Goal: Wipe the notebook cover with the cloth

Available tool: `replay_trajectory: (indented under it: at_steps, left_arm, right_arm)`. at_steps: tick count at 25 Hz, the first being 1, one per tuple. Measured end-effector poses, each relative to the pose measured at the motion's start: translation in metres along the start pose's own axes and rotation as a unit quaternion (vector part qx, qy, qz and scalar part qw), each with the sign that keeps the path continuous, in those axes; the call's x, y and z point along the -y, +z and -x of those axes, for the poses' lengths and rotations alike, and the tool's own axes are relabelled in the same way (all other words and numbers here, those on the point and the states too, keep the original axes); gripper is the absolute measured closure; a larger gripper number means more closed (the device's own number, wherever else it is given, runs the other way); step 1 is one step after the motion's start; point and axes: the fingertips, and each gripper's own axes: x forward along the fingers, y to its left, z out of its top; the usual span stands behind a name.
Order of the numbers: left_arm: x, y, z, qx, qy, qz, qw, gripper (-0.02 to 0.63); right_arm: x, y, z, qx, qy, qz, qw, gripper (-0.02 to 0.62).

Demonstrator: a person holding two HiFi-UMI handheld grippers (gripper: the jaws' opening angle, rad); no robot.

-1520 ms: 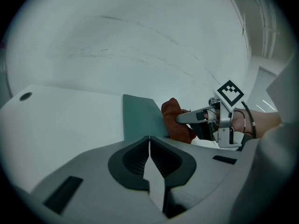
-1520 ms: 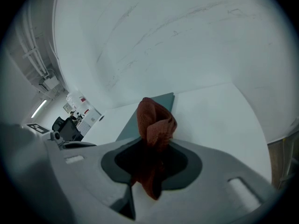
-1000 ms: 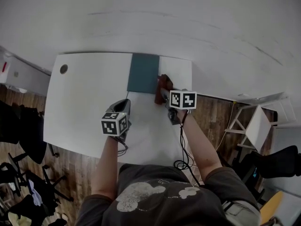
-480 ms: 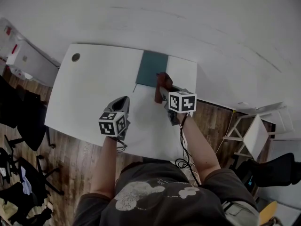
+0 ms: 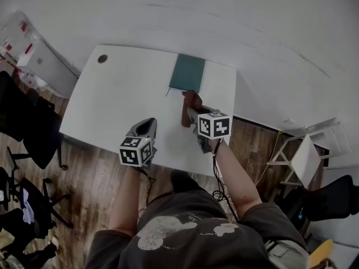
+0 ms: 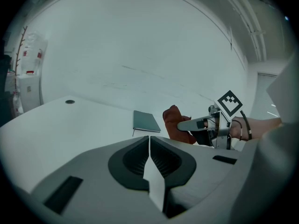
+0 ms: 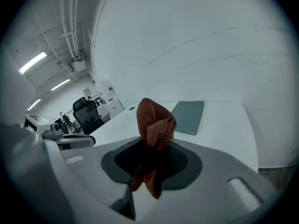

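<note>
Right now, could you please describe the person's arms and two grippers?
The left gripper and right gripper are grey plastic with rounded bodies and dark ribbed jaw pads; each carries a white cube with black square markers. A thin black cable trails from the right gripper. The person wears a dark short-sleeved T-shirt with a pale print, leaving forearms bare.

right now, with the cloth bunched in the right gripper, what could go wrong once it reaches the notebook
1. The notebook lies unheld at the far edge of the table, and the left gripper is shut and away from it, so a wipe may slide it.
2. The cloth is a narrow bunch in the right gripper, so it may cover little.
</note>
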Motion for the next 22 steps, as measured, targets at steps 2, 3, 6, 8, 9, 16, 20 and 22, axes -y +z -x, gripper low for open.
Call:
replay_trajectory:
  at_steps: [2,3,6,8,9,16,20,22]
  left_arm:
    - [0.004,-0.008,0.015,0.006,0.004,0.004,1.0,0.601]
    - [0.006,-0.012,0.022,0.009,0.006,0.005,0.9999,0.601]
    - [0.013,-0.023,0.047,0.017,0.011,0.008,0.9998,0.601]
    - [0.018,-0.029,0.067,0.024,0.015,0.009,0.9996,0.601]
    - [0.02,-0.032,0.076,0.028,0.017,0.009,0.9994,0.601]
    - [0.036,-0.055,0.132,0.055,0.022,0.016,0.9981,0.601]
    - [0.05,-0.065,0.157,0.066,0.019,0.015,0.9975,0.601]
    - [0.053,-0.068,0.168,0.071,0.02,0.012,0.9972,0.601]
  right_arm:
    - [-0.013,-0.01,0.007,0.0,0.006,0.003,1.0,0.486]
    - [-0.019,-0.014,0.012,0.001,0.008,0.005,1.0,0.486]
    - [-0.038,-0.026,0.025,0.004,0.015,0.011,1.0,0.486]
    - [-0.052,-0.034,0.034,0.006,0.021,0.016,1.0,0.486]
    - [-0.059,-0.038,0.039,0.007,0.023,0.018,1.0,0.486]
    - [-0.107,-0.071,0.072,0.007,0.036,0.037,0.999,0.486]
    - [-0.121,-0.087,0.092,0.007,0.035,0.041,0.999,0.486]
    - [-0.127,-0.092,0.099,0.01,0.032,0.042,0.999,0.486]
